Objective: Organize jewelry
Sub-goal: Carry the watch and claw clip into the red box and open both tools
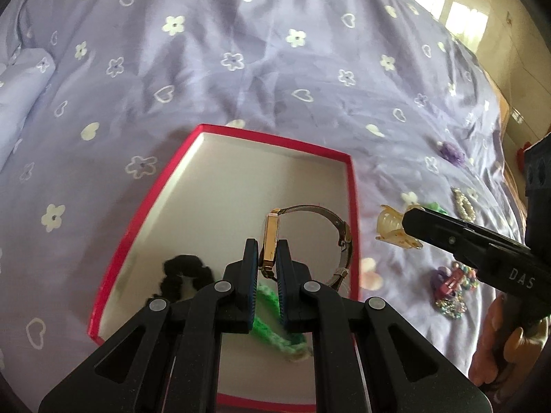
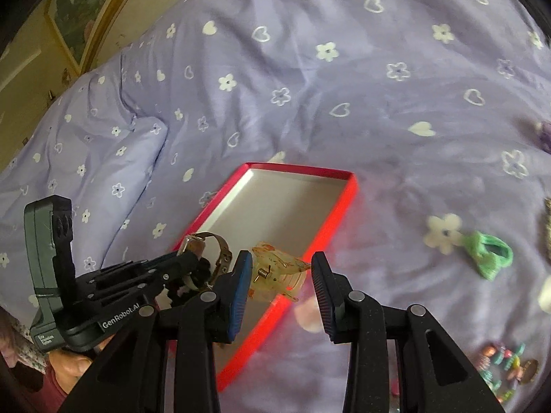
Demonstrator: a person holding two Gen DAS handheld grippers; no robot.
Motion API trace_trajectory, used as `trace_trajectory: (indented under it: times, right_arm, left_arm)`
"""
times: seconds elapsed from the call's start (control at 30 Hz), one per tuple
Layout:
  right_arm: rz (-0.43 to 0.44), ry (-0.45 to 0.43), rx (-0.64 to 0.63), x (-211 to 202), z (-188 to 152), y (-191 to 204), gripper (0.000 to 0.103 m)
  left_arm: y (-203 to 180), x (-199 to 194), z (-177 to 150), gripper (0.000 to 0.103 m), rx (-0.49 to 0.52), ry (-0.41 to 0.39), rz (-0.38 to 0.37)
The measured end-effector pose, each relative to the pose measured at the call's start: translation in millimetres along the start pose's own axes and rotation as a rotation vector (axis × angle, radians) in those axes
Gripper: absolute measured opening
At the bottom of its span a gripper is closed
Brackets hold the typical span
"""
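A red-rimmed box (image 1: 220,129) with a pale inside lies on the bed. My left gripper (image 1: 268,261) is shut on a gold watch (image 1: 270,241) and holds it over the box; its mesh band (image 1: 339,237) loops to the right. A black scrunchie (image 1: 182,273) and a green hair tie (image 1: 267,316) lie in the box. My right gripper (image 2: 280,268) is open around a translucent amber claw clip (image 2: 279,268) at the box's right rim (image 2: 337,220). Whether the pads touch the clip cannot be told. In the left wrist view the clip (image 1: 391,225) sits at the right gripper's tip.
On the lilac flowered bedspread (image 1: 241,51) right of the box lie a pearl bracelet (image 1: 463,203), a purple flower piece (image 1: 453,151), a green scrunchie (image 2: 489,253) and colourful beaded pieces (image 1: 451,285). A folded duvet (image 2: 103,144) lies at the left. The bed's edge is at the far right.
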State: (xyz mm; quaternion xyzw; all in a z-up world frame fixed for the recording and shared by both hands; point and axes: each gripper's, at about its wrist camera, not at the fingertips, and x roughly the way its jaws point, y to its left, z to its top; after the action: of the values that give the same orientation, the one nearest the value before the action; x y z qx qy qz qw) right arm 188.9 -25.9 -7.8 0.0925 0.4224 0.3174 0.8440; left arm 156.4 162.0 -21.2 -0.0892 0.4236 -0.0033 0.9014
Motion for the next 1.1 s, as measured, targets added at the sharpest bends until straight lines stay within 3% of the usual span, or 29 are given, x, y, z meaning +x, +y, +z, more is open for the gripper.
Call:
trace_trajectory:
  times: [0.67, 1.1]
  right_arm:
    - [-0.065, 0.114, -0.072, 92, 34, 8, 0.036]
    - [-0.111, 0.189, -0.123, 122, 38, 7, 0.036]
  left_arm:
    - [47, 59, 33, 0.009, -0.052, 0.055, 0.073]
    - [53, 89, 28, 0.009, -0.048, 0.129, 0.103]
